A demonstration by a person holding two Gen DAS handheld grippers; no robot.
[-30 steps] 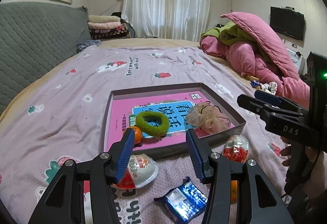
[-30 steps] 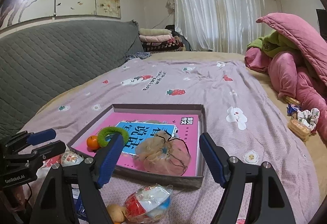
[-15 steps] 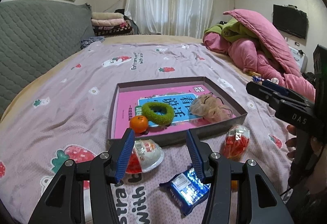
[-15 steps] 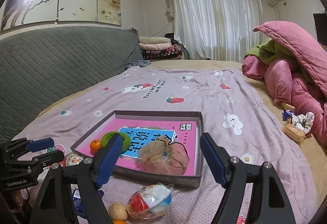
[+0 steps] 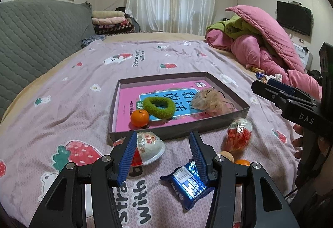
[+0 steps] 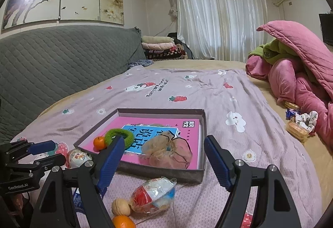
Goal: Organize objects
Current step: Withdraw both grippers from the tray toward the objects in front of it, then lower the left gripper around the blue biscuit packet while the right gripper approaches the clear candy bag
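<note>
Fingers of left gripper [image 5: 163, 157] apart, empty; right gripper [image 6: 162, 162] likewise, wider. Shallow box [image 5: 226, 122] ahead holds book, orange, scrunchie. Blue packet [image 5: 187, 184] lies loose just below left fingers: best to dip, straddle it squarely, then close.

A bed [image 5: 68, 93] was covered by a strawberry-print sheet [image 6: 239, 93]. On it were laid a shallow box [image 5: 226, 90], snack packets [image 5: 188, 183], a walnut [image 6: 120, 206] and piled pink quilts [image 5: 268, 45].
</note>
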